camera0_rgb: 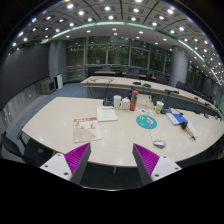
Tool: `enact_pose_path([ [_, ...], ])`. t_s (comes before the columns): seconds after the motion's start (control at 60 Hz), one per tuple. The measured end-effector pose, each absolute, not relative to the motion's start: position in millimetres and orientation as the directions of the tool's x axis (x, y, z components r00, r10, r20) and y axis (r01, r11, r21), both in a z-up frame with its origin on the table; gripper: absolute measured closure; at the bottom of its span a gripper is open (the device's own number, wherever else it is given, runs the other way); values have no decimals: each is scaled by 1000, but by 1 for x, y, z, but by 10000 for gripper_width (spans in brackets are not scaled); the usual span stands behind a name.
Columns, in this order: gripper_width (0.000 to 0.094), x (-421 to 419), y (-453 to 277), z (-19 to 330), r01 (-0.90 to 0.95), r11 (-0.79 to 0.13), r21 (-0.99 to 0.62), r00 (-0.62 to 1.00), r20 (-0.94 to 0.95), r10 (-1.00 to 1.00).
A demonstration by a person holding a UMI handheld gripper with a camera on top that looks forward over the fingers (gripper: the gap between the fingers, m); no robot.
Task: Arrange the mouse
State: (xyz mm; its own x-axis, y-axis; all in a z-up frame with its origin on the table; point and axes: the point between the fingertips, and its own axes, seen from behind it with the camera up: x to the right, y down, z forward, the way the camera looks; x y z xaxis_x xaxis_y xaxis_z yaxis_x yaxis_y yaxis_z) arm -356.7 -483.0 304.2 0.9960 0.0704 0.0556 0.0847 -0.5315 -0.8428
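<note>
Gripper view: a hand-held gripper [111, 160] hovers high and well back from a long pale table [60, 125], its fingers spread wide with nothing between them and the purple pads [76, 157] facing inward. No mouse can be made out at this range; a teal disc [146, 121], bottles [132, 101] and a printed sheet [85, 130] sit far beyond the fingers. A good approach likely means descending forward, level, finding the mouse before closing.
</note>
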Motion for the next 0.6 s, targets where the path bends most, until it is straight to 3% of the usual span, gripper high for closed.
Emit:
enact_pose_path([
  [0.317,78,-186,-442,130,87,-650,-755,993,121,-8],
  [0.6,78,-20,-349,40,68,-640,-765,987,145,-68],
])
